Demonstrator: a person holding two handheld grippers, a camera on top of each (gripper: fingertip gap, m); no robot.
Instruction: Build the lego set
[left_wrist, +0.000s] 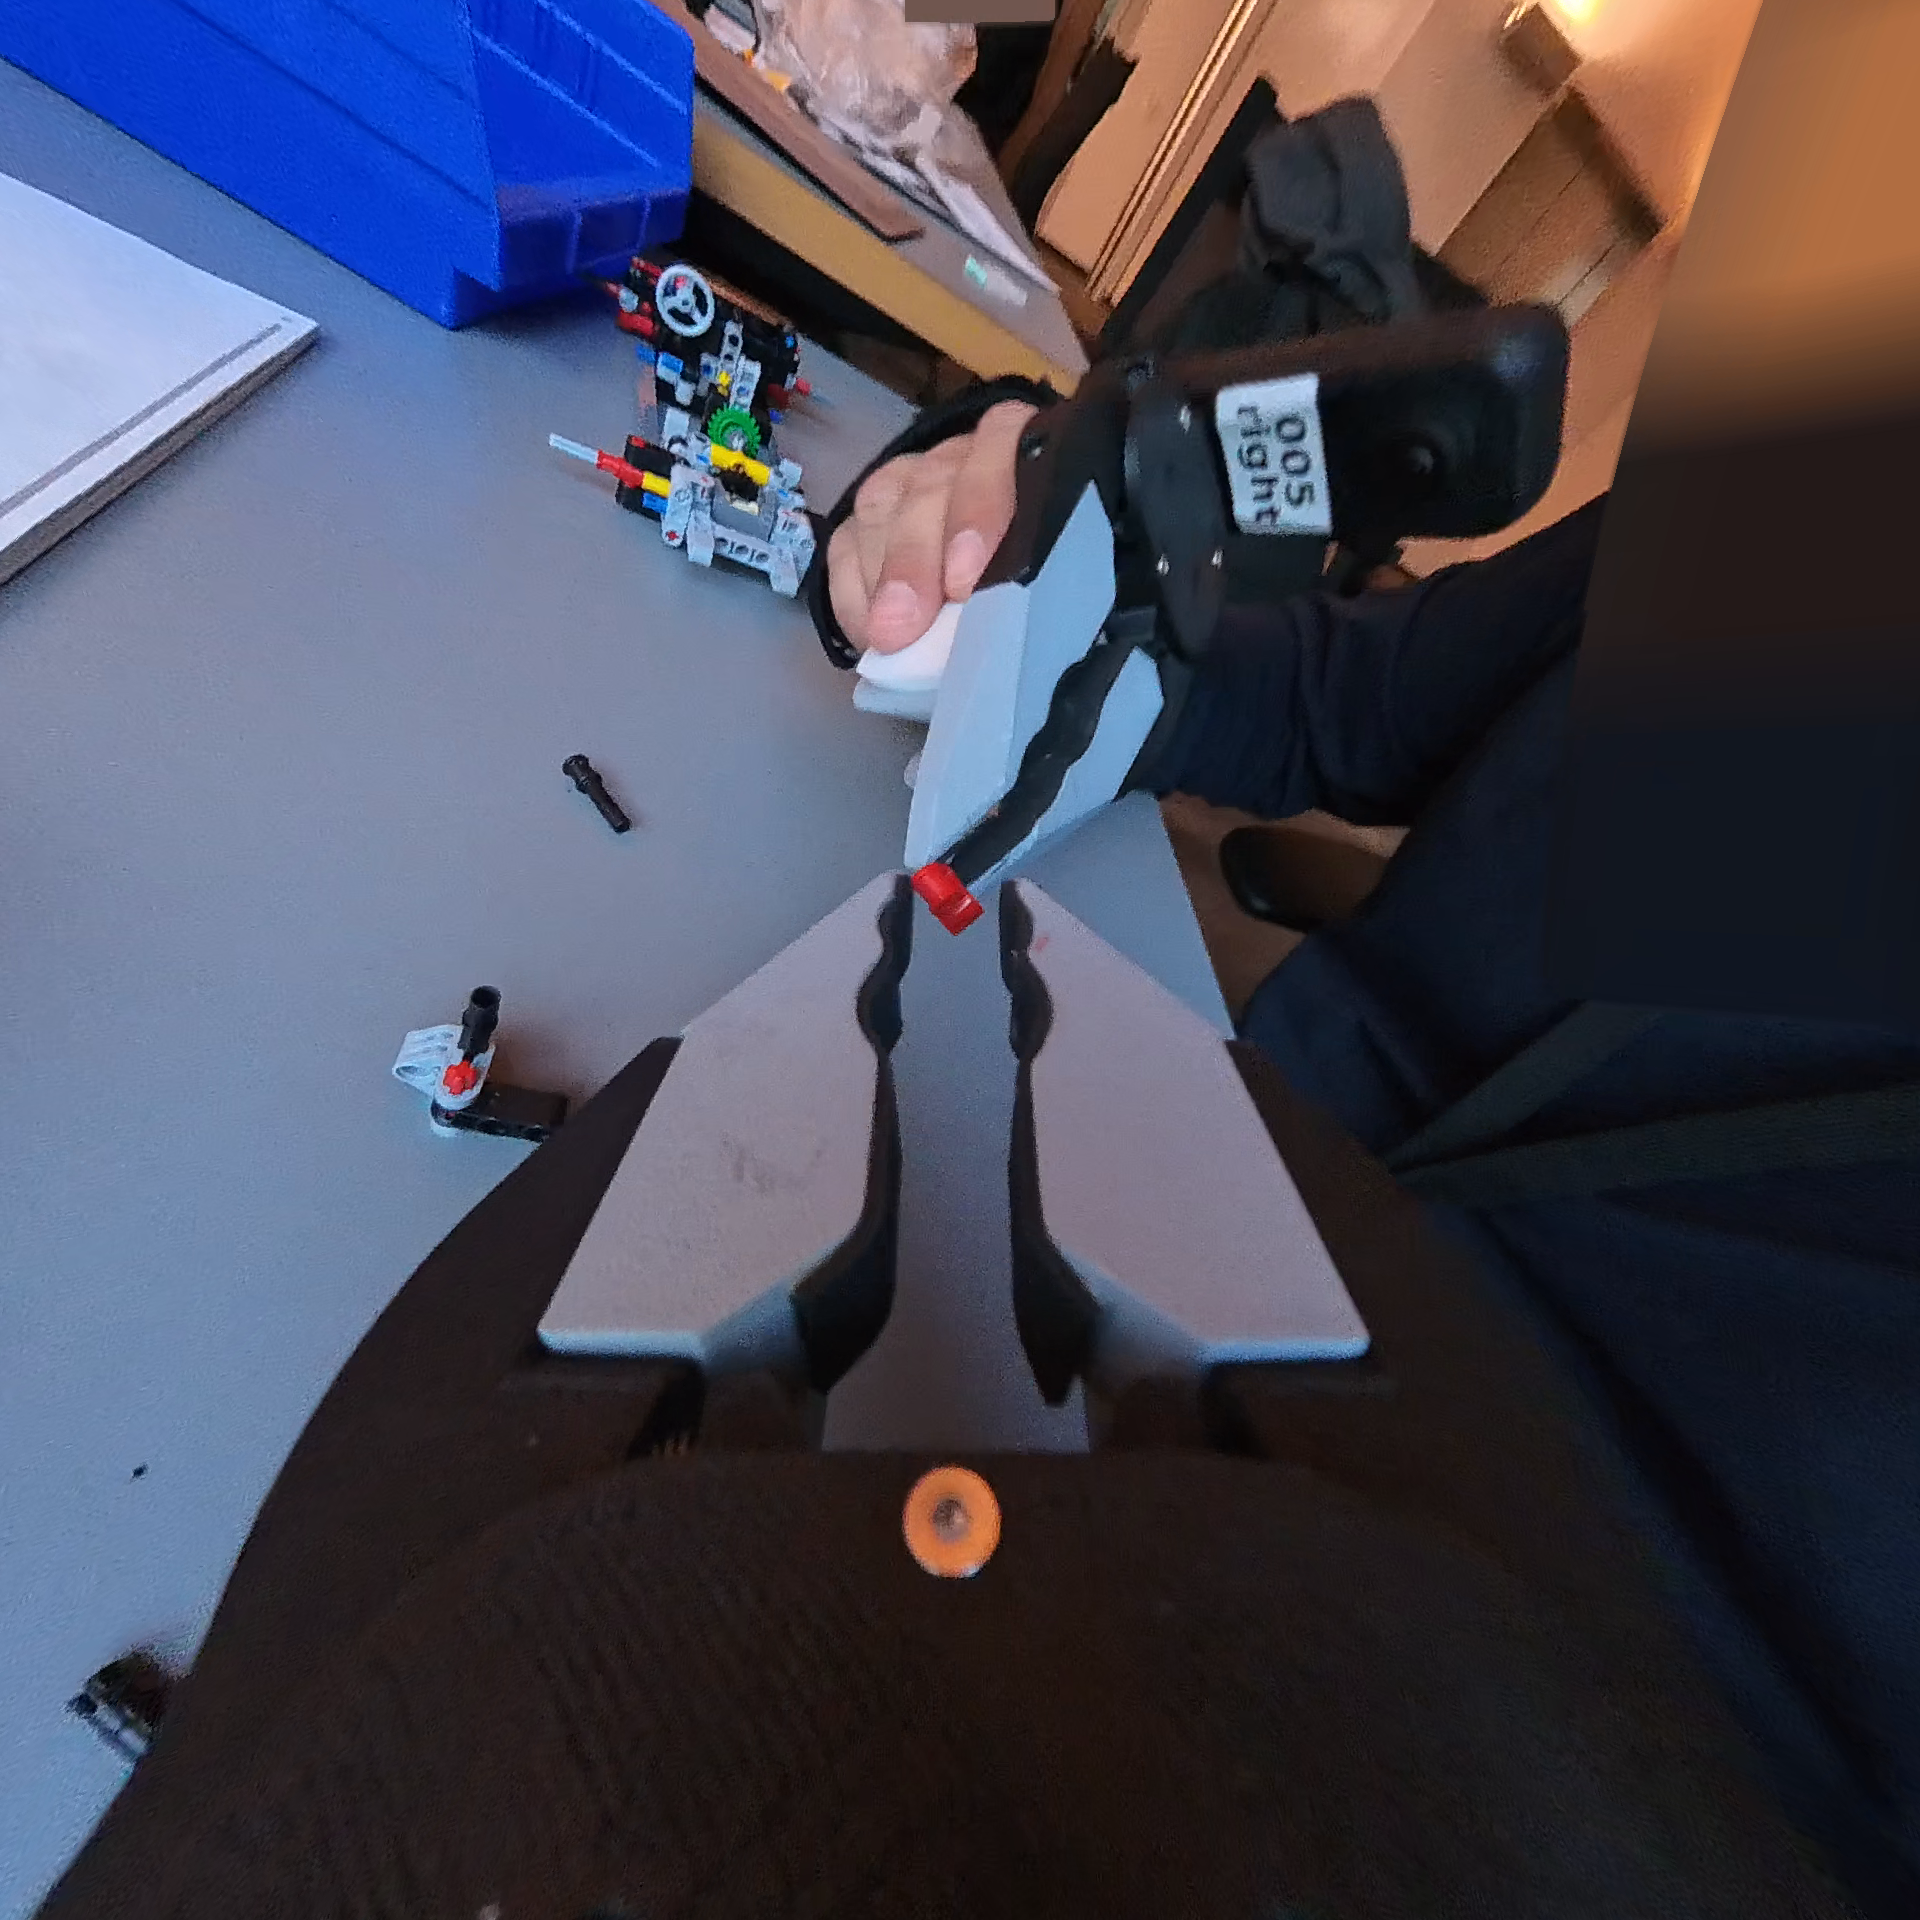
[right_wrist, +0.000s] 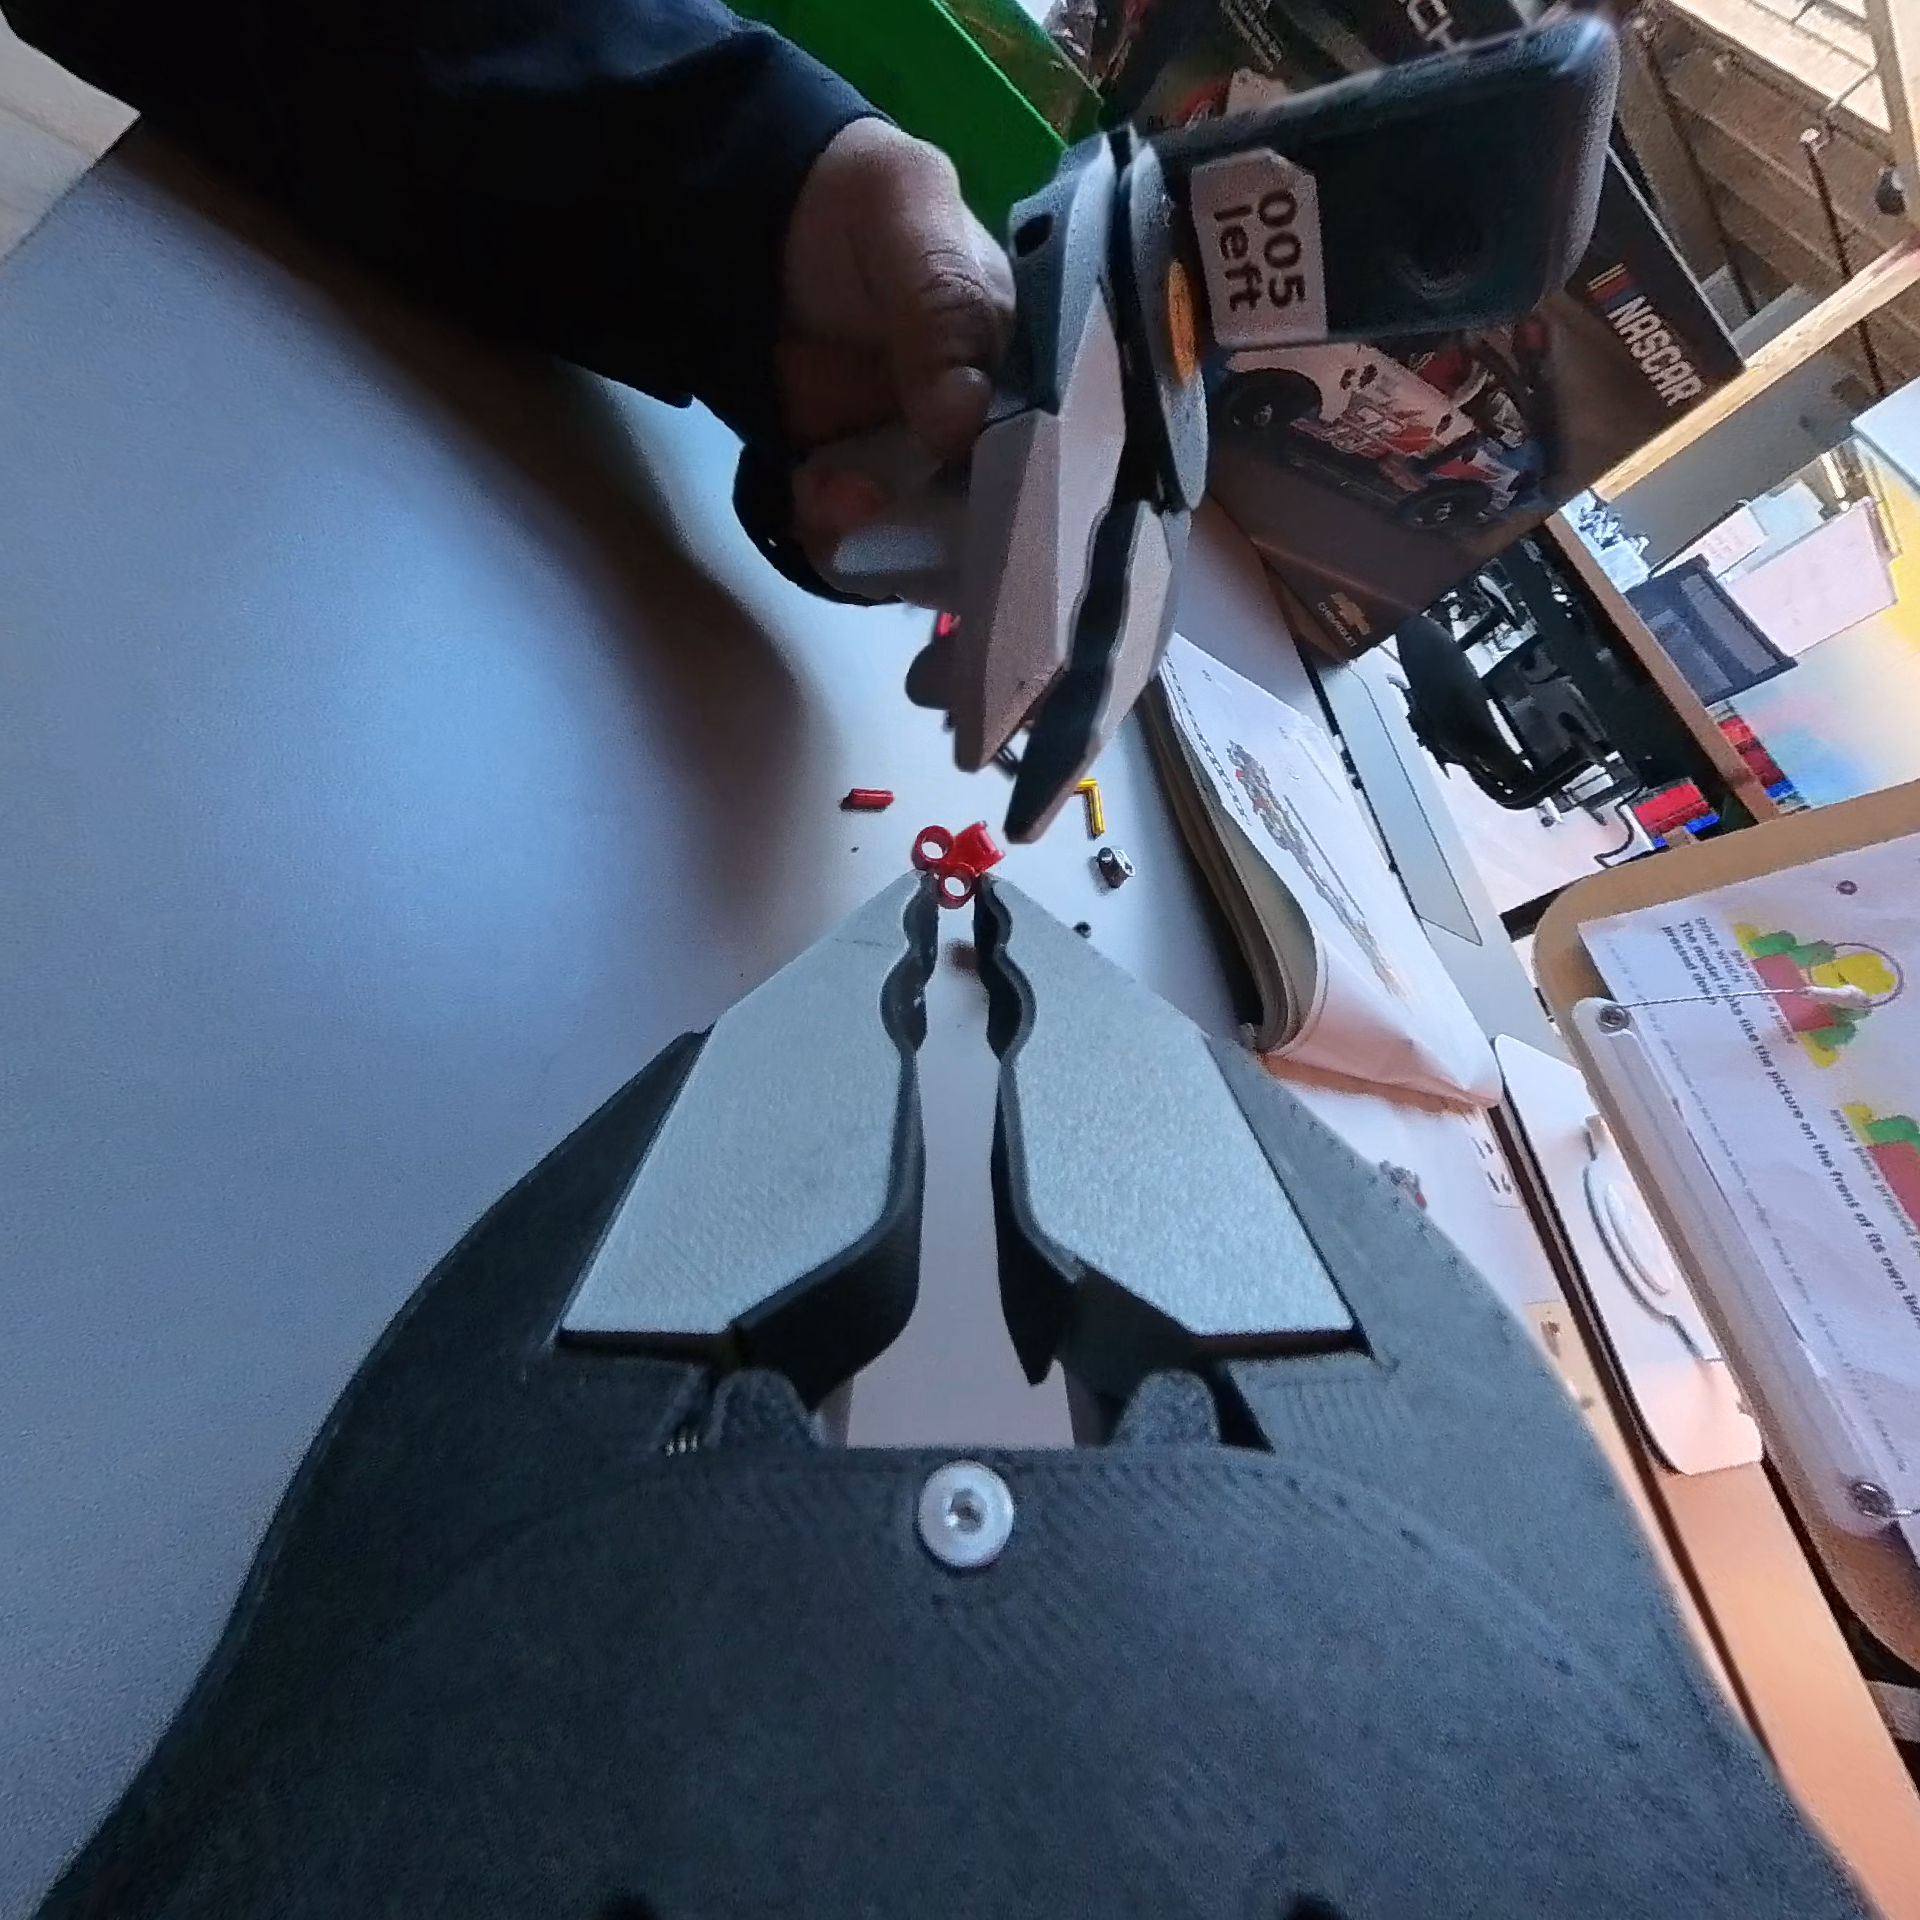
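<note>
Two grippers meet above the grey table (left_wrist: 312, 727): the right gripper (right_wrist: 951, 883) pinches a tiny red connector piece (right_wrist: 956, 857) at its tips, light, rigid, likely slippery, best gripped across its ringed end, while the left gripper (left_wrist: 956, 894) hovers just beside it, jaws parted.

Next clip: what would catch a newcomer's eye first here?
The small red connector piece, pinched at the tips of the right gripper above the grey table, right where the open left gripper meets it. After that, the colourful half-built brick vehicle farther back beside the blue bin.
</note>
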